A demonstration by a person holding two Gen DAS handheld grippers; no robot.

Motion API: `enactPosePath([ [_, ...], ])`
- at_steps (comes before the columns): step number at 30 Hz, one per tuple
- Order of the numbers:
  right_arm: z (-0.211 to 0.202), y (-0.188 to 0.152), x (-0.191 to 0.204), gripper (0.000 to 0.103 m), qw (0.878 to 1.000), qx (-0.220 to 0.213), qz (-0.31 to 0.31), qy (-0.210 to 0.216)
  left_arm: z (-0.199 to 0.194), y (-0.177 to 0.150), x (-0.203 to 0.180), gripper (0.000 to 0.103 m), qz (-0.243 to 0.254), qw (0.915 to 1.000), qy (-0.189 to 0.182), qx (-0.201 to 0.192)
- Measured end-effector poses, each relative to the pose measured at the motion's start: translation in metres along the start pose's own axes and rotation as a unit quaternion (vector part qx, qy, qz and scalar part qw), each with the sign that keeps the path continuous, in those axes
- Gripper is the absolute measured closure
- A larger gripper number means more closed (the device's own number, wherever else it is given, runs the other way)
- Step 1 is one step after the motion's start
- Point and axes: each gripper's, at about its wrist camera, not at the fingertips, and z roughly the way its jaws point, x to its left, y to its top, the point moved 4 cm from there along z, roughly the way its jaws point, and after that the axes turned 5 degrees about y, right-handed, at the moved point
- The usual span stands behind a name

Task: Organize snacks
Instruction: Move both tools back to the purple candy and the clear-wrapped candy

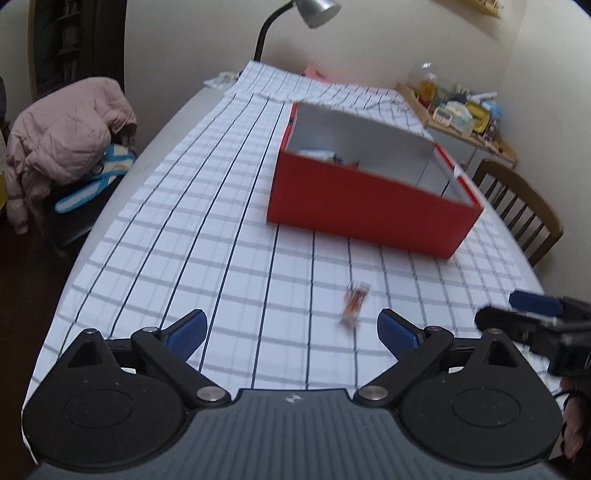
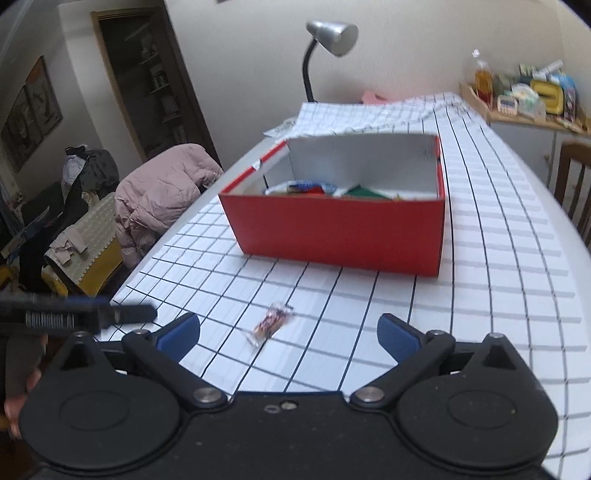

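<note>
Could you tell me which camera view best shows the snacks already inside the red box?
The right wrist view: it looks over the red box's near wall onto the snacks inside. The left wrist view shows only a sliver of them behind the wall.

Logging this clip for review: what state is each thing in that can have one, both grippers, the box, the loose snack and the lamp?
left gripper: open, empty, above the tablecloth.
right gripper: open, empty.
red box: lidless, upright, several snack packets inside.
wrapped snack: lying flat on the checked tablecloth, outside the box, untouched.
desk lamp: upright, head angled; whether it is lit cannot be told.
</note>
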Motion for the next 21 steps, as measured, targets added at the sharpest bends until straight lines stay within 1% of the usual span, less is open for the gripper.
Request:
enactPosePath([
  [3,0.009,-0.004,-0.002,0.0,1.0,0.009,0.025,-0.006,0.005,-0.018,0.003,0.004,0.002,0.9998,0.004,0.018],
  [5,0.015,-0.005,-0.002,0.0,0.999,0.013,0.033,-0.012,0.006,-0.026,0.003,0.004,0.006,0.9997,0.005,0.023],
  [8,0.024,-0.007,0.003,0.0,0.999,0.019,0.034,-0.014,0.004,-0.035,0.002,0.004,0.014,0.9997,0.008,0.016],
  [11,0.036,-0.008,0.006,0.001,0.999,0.027,0.035,-0.014,0.002,-0.044,-0.002,0.004,0.021,0.9997,-0.001,0.012],
  [15,0.055,-0.009,0.009,0.003,0.998,0.047,0.037,-0.017,0.004,-0.053,-0.011,0.004,0.056,0.9984,0.008,0.008],
  [18,0.068,-0.008,0.013,0.005,0.997,0.062,0.026,-0.026,0.009,-0.061,-0.017,0.004,0.085,0.9963,0.005,0.015],
  [21,0.081,-0.007,0.016,0.01,0.997,0.074,0.016,-0.035,0.014,-0.067,-0.019,0.004,0.091,0.9957,0.004,0.02],
])
